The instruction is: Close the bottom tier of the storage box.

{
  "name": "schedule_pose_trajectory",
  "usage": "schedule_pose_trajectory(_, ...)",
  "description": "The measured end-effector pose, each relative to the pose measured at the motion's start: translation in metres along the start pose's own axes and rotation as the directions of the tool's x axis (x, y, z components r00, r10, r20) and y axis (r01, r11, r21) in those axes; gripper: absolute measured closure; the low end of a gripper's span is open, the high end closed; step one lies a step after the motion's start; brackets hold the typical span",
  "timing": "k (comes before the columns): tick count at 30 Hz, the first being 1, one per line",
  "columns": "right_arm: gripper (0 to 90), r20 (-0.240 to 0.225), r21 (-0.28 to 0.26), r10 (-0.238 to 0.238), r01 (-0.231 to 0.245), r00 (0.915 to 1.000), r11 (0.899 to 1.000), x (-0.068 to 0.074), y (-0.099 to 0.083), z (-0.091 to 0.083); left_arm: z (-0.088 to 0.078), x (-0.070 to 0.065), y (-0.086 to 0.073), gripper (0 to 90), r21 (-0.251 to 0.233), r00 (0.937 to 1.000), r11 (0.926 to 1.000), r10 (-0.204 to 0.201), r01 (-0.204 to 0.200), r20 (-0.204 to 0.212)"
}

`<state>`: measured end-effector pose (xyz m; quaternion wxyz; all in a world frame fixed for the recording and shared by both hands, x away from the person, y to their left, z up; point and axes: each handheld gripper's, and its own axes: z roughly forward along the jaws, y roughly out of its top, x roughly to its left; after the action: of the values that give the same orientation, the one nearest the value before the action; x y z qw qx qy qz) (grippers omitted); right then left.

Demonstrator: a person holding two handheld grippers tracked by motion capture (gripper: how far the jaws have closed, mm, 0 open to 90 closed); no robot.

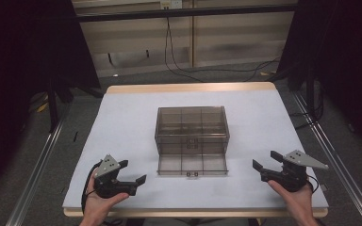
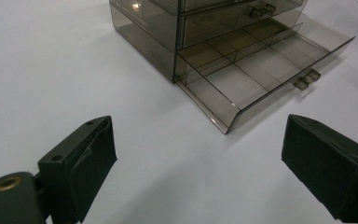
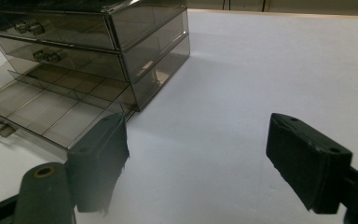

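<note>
Smoky clear drawer cabinet (image 1: 192, 126) sits at the middle of my counter (image 1: 122, 122), which is covered in white. Its bottom drawer (image 1: 192, 165) is pulled out toward me, and I can see its dividers and the small handle (image 1: 192, 174) on its front edge; the drawers above it are pushed in.

My left claw (image 1: 134, 173) rests near the counter's edge, off the cabinet's front left corner and well apart from it. Its jaws stand wide apart with nothing between them. In the left gripper view the open drawer (image 2: 261, 70) lies ahead, beyond the pads (image 2: 93, 163).

My right claw (image 1: 266, 161) is off the cabinet's front right corner, also apart from it, jaws spread wide and empty. In the right gripper view the cabinet (image 3: 88, 42) stands ahead to the left, the drawer (image 3: 51, 112) reaching past my left pad (image 3: 105, 161).
</note>
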<state>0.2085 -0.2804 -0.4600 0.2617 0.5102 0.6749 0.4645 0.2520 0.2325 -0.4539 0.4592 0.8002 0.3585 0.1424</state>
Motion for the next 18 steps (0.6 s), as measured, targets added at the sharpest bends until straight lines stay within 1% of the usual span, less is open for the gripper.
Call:
schedule_pose_trajectory(2,20.6,-0.011,0.006,0.006,-0.006,0.9999,1.000,0.000,0.000,0.000,0.001,0.000,0.000,12.3,-0.004,1.0000,1.0000,-0.009,0.009,0.003)
schedule_pose_trajectory(3,20.5,-0.012,0.013,0.002,-0.002,0.9999,1.000,0.000,-0.001,0.000,0.001,-0.001,0.001,12.9,-0.004,1.0000,1.0000,-0.007,0.007,0.000)
schedule_pose_trajectory(4,20.6,-0.010,0.017,-0.002,0.002,1.0000,1.000,0.001,-0.001,-0.001,0.000,-0.002,0.001,14.0,-0.009,1.0000,0.9999,-0.005,0.005,0.007)
schedule_pose_trajectory(5,20.6,-0.012,0.011,0.000,0.000,0.9999,1.000,0.001,-0.001,-0.001,0.000,-0.003,0.001,15.0,-0.013,1.0000,0.9999,0.002,-0.002,0.006)
schedule_pose_trajectory(7,20.6,-0.009,0.006,0.000,0.000,1.0000,1.000,0.001,-0.001,-0.002,-0.001,-0.003,0.001,16.2,-0.007,1.0000,0.9999,0.007,-0.007,0.006)
schedule_pose_trajectory(8,20.6,-0.015,0.006,0.005,-0.005,0.9999,1.000,0.002,-0.001,-0.002,-0.001,-0.004,0.001,17.0,-0.001,0.9999,1.0000,0.002,-0.002,0.013)
schedule_pose_trajectory(9,20.8,-0.021,0.005,0.010,-0.010,0.9997,1.000,0.002,0.000,-0.002,0.000,-0.005,-0.001,17.2,0.015,0.9999,0.9999,0.000,0.000,0.013)
schedule_pose_trajectory(10,20.9,-0.021,0.003,0.016,-0.016,0.9997,1.000,0.002,0.000,-0.002,0.000,-0.005,-0.001,18.4,0.015,0.9999,0.9999,0.000,0.000,0.013)
schedule_pose_trajectory(11,20.9,-0.023,0.002,0.024,-0.024,0.9994,1.000,0.003,0.000,-0.002,0.002,-0.006,-0.001,20.6,0.027,0.9996,0.9996,-0.002,0.001,0.028)
schedule_pose_trajectory(13,21.2,-0.027,0.002,0.030,-0.030,0.9992,1.000,0.003,0.000,-0.002,0.002,-0.007,0.000,22.8,0.028,0.9995,0.9996,-0.001,0.000,0.033)
schedule_pose_trajectory(14,21.2,-0.029,0.005,0.028,-0.028,0.9992,1.000,0.004,0.000,-0.001,0.002,-0.008,0.002,24.7,0.027,0.9994,0.9996,0.010,-0.010,0.034)
schedule_pose_trajectory(16,21.3,-0.035,0.011,0.019,-0.018,0.9992,1.000,0.005,0.000,0.000,0.002,-0.012,0.004,28.2,0.023,0.9990,0.9996,0.017,-0.018,0.041)
schedule_pose_trajectory(17,21.3,-0.038,0.012,0.016,-0.015,0.9992,1.000,0.006,0.000,0.000,0.001,-0.013,0.004,30.7,0.027,0.9989,0.9992,0.030,-0.031,0.036)
schedule_pose_trajectory(18,21.3,-0.038,0.012,0.016,-0.015,0.9992,1.000,0.006,0.000,0.000,0.001,-0.013,0.004,32.9,0.027,0.9989,0.9992,0.030,-0.031,0.036)
